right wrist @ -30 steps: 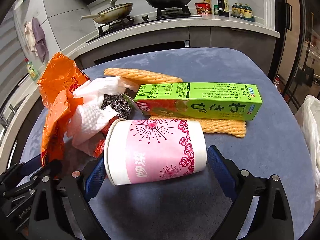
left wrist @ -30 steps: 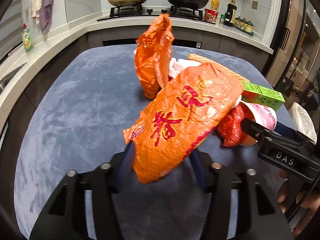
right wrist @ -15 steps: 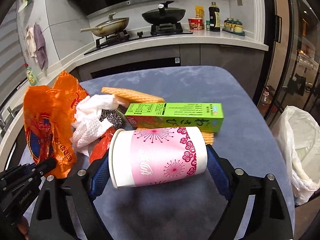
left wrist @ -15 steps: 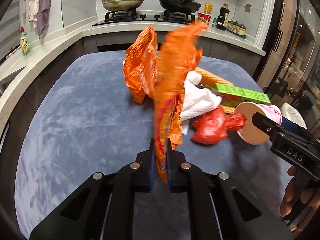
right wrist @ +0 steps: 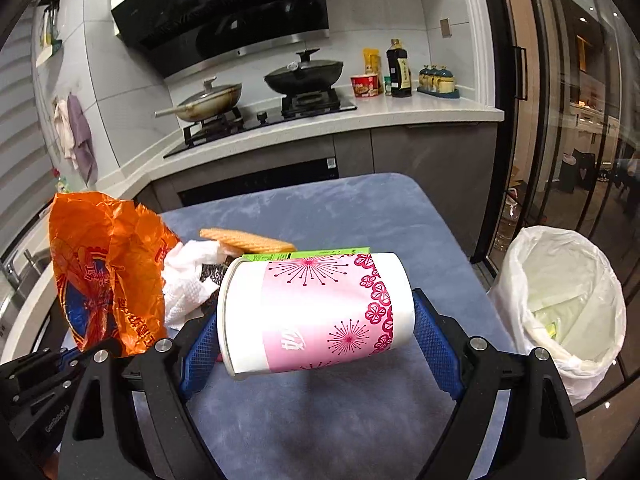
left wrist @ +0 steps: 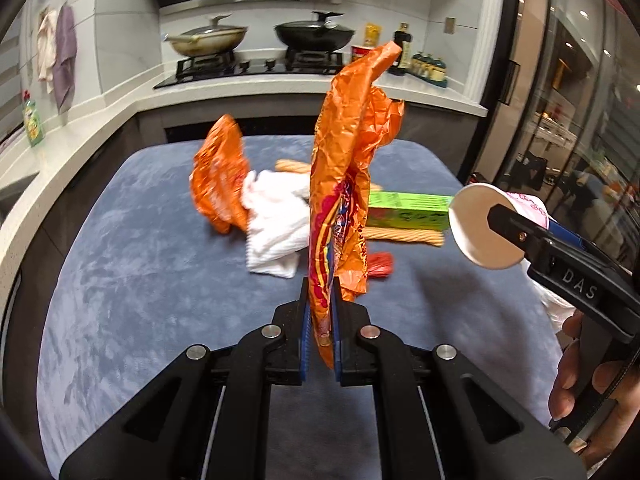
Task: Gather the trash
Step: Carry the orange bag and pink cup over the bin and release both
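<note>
My left gripper (left wrist: 320, 312) is shut on a crumpled orange snack bag (left wrist: 344, 184) and holds it upright above the blue table (left wrist: 140, 280). The bag also shows in the right wrist view (right wrist: 104, 276). My right gripper (right wrist: 316, 332) is shut on a pink and white paper cup (right wrist: 320, 312), held sideways above the table; the cup's open mouth shows in the left wrist view (left wrist: 480, 228). On the table lie a second orange bag (left wrist: 218, 176), a white paper towel (left wrist: 276, 220), a green box (left wrist: 404, 210), a ridged orange wafer strip (left wrist: 400, 235) and a red wrapper (left wrist: 378, 266).
A bin lined with a white bag (right wrist: 560, 300) stands on the floor to the right of the table. Behind the table runs a kitchen counter (right wrist: 320, 124) with a stove, two pans and bottles. A glass door (right wrist: 568, 100) is at the right.
Both grippers have risen with their loads. The left one closed on the orange bag and lifted it upright. The right one lifted the cup, and the lined bin has come into its view.
</note>
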